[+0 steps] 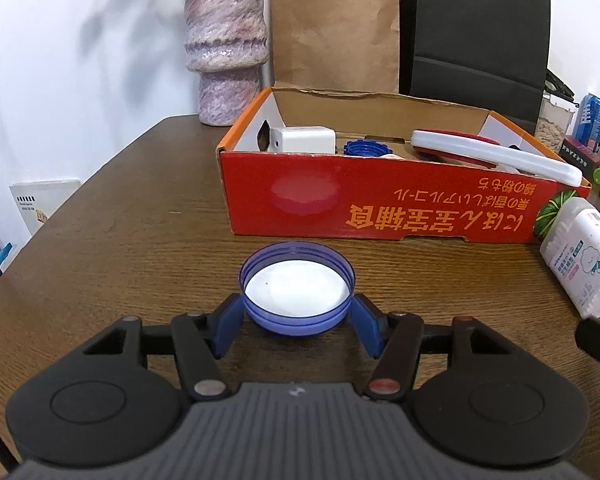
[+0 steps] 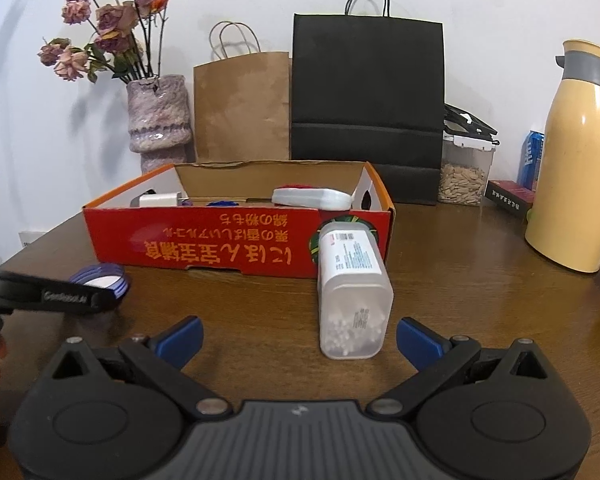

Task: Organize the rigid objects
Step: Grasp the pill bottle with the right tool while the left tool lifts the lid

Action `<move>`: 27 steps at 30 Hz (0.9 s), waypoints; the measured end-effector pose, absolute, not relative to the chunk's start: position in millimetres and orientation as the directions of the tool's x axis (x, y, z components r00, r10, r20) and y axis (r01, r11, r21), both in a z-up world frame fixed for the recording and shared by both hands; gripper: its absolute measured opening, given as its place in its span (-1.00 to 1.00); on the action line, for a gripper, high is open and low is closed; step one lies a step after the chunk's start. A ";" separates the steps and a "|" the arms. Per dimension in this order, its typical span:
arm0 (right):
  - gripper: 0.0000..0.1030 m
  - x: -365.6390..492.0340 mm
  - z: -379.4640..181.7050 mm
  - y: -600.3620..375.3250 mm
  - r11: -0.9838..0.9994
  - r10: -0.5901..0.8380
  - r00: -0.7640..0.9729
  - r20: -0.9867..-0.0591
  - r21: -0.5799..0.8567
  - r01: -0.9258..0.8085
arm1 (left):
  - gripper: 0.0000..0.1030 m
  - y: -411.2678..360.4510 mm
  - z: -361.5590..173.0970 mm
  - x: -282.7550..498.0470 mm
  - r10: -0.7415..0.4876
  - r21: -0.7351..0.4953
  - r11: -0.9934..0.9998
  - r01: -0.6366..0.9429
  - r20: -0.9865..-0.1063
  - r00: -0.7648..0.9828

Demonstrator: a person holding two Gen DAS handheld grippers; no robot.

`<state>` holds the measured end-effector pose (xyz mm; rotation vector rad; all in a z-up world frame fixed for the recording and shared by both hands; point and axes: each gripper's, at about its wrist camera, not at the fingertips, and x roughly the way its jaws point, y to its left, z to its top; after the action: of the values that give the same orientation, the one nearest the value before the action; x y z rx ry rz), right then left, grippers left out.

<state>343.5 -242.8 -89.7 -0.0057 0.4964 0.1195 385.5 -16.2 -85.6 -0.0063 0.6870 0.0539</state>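
A blue jar lid (image 1: 297, 294) with a white inside lies rim-up on the brown table. My left gripper (image 1: 296, 320) is shut on it, both blue pads pressed to its sides. The lid (image 2: 100, 277) also shows at the left of the right wrist view, behind the left gripper's black arm. My right gripper (image 2: 298, 338) stands open just short of a clear cotton-swab box (image 2: 352, 296) lying on its side; its near end lies between the blue fingers (image 2: 418, 340), untouched. Behind stands the red cardboard box (image 1: 380, 208), which holds a white adapter (image 1: 304, 140), a blue cap (image 1: 362, 148) and a white-and-red brush (image 1: 492, 152).
A purple vase (image 2: 158, 120) with dried flowers, a brown paper bag (image 2: 244, 108) and a black bag (image 2: 368, 96) stand at the back. A cream thermos (image 2: 572, 160), a seed container (image 2: 462, 172) and small boxes crowd the right side. The table edge runs along the left.
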 end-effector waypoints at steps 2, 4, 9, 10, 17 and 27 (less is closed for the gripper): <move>1.00 350.7 -90.4 -242.7 0.995 0.097 0.871 -0.482 0.021 -0.099 | 0.18 -16.3 -85.2 385.3 0.048 0.012 0.999 -0.052 -0.631 0.774; 1.00 357.1 -91.3 -244.1 0.996 0.090 0.865 -0.493 0.028 -0.087 | 0.17 -16.2 -85.1 384.5 0.048 0.012 0.999 -0.052 -0.630 0.775; 1.00 370.8 -94.3 -247.9 0.997 0.080 0.853 -0.517 0.048 -0.065 | 0.17 -16.4 -84.5 385.0 0.051 0.014 0.998 -0.054 -0.626 0.778; 1.00 373.5 -94.9 -248.3 0.997 0.080 0.849 -0.522 0.050 -0.063 | 0.17 -16.4 -84.4 385.0 0.051 0.014 0.998 -0.054 -0.626 0.778; 0.93 392.7 -96.9 -251.4 0.996 0.083 0.839 -0.538 0.070 -0.054 | 0.17 -16.7 -83.4 383.9 0.052 0.017 0.998 -0.053 -0.618 0.784; -0.05 413.1 -99.4 -253.3 0.994 0.095 0.826 -0.556 0.097 -0.049 | 0.17 -16.2 -82.1 384.3 0.053 0.017 0.998 -0.053 -0.614 0.788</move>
<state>413.1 -253.3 -99.4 0.0800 0.5942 0.0763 384.3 -16.2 -82.1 -0.0011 0.6609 0.0571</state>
